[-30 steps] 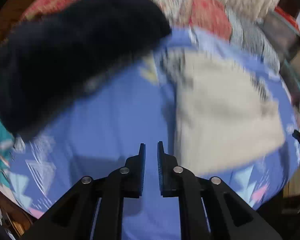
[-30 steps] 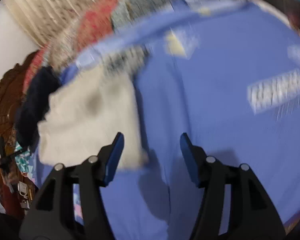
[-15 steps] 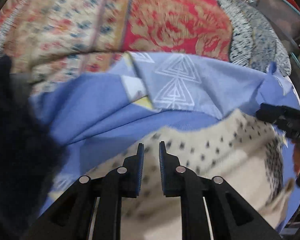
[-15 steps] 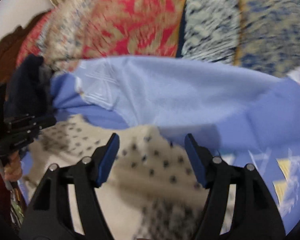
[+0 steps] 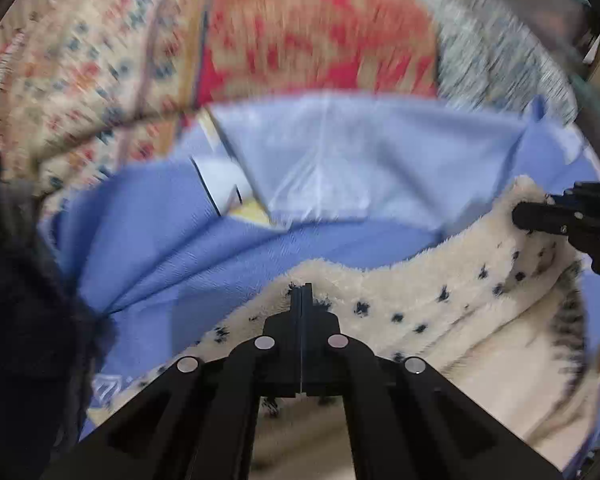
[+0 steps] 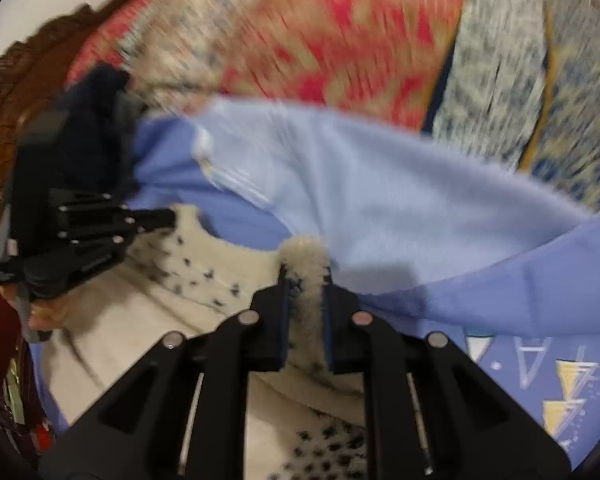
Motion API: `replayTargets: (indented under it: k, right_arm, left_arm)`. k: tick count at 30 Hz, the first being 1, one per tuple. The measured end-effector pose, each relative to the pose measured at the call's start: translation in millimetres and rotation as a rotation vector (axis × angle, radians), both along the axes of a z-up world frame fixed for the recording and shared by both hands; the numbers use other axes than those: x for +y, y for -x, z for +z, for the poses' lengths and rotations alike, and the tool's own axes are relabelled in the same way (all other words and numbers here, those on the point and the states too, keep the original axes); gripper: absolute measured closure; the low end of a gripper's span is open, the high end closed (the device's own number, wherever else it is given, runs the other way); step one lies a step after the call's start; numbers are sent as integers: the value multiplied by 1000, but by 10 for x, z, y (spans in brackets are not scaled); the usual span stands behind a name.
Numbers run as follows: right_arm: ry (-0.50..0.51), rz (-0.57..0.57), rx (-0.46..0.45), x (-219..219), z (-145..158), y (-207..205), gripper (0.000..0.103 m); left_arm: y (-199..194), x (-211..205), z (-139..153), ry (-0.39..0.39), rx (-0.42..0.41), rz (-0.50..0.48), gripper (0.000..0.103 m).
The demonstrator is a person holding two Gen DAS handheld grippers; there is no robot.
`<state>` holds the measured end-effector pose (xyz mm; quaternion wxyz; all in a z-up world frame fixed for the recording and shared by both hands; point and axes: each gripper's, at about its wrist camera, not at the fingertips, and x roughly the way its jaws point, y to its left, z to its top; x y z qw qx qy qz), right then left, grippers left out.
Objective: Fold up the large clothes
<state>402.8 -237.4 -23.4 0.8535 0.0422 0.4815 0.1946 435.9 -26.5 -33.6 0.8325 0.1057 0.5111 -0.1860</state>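
Note:
A cream fleece garment with black spots [image 5: 440, 308] lies on a blue sheet [image 5: 172, 240]. My left gripper [image 5: 301, 290] is shut on its far edge. My right gripper [image 6: 305, 276] is shut on a bunched fold of the same edge [image 6: 304, 256]. Each gripper shows in the other's view: the right one at the right side of the left wrist view [image 5: 568, 216], the left one at the left side of the right wrist view [image 6: 148, 216]. The garment spans between them [image 6: 204, 268].
A dark navy garment [image 5: 16, 320] lies at the left on the sheet, also in the right wrist view [image 6: 88, 132]. Red and beige patterned blankets [image 5: 308, 36] and a grey-blue one [image 6: 500, 64] lie beyond the sheet. A carved wooden headboard [image 6: 8, 92] stands at the far left.
Both grippers moved from above the sheet to the garment's far edge. The right gripper closed from open onto the fleece; the left closed fully on the edge.

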Motion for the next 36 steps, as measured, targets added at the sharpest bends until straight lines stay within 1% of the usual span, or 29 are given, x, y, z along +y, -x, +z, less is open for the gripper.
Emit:
replayTargets:
  k: [2,4,5,7,9,10,11,12,13,14,15,17,18,19,20,21,22,23,24,25,26,29,30,31,33,34,36]
  right_arm:
    - [-1,20,-82,46,355,291,91]
    - [5,59,-169,123,677,696,91]
    - [16,79,-210,159,802,924,91]
    - [28,113,-276,266,961,1409,91]
    - [31,146,-330,324,1014,1960,91]
    - [44,162,-353,376,981,2300,91]
    - [52,168,-359,406,903,2578,91]
    - [58,164,-356,462,761,2901,91]
    - [73,157,-356,506,650,3087,91]
    - [102,147,-352,572,478,3283,90]
    - [117,132,-335,617,315,3439,90]
    - [98,83,-230,660,-109,3657,90]
    - [89,52,-183,675,-289,3720,90]
    - [81,30,-158,678,-401,3751,89]
    - [63,0,-120,665,-526,3760,89]
    - [27,-30,-62,640,-645,3754,84]
    - [-1,-43,-35,608,-685,3748,83]
    - [-18,-50,-30,592,-674,3761,80]
    - [-34,-57,-31,562,-633,3784,68]
    - [-52,-61,-39,513,-553,3824,58]
    - [-65,-67,-58,452,-446,3888,43]
    - [-103,-61,-104,296,-141,4112,43]
    - [-114,-68,-149,241,23,4184,43]
    - [-110,-75,-184,238,117,4236,43]
    - [-91,-90,-266,277,352,4149,43]
    - [-85,-92,-290,312,407,4075,43]
    - [-43,-114,-328,457,458,3796,43]
  left_arm:
    - [256,99,339,65,-46,-5,81]
    - [551,239,641,117,-92,-12,81]
    - [772,359,815,152,-122,-19,81]
    - [1158,567,1054,198,-162,-30,81]
    - [1681,779,1217,244,-192,-48,81]
    - [2050,868,1256,263,-203,-63,81]
    - [2273,948,1251,268,-206,-71,81]
    - [2534,995,1193,268,-203,-76,81]
    - [2866,1039,1085,276,-181,-84,81]
    - [3031,1086,994,277,-155,-85,81]
    - [3226,1097,836,261,-122,-80,81]
    - [3572,1086,488,205,-59,-70,81]
    - [3681,1085,335,189,-21,-61,81]
    - [3772,1075,131,158,35,-43,81]
    - [3810,1087,17,133,67,-30,81]
    - [3840,1101,-82,97,86,-15,81]
    - [3831,1126,-129,75,93,-3,81]
    - [3870,1192,-106,79,99,11,81]
    - [3892,1249,-44,103,98,19,81]
    - [3931,1333,93,144,82,20,81]
    - [3978,1385,199,167,62,14,81]
    - [4094,1610,655,261,-56,1,81]
    - [4118,1659,758,281,-87,7,81]
    - [4057,1697,893,302,-125,16,81]
    - [3873,1634,1017,304,-166,26,81]
    - [3721,1559,1054,290,-198,36,81]
    - [3473,1390,1016,284,-225,31,81]
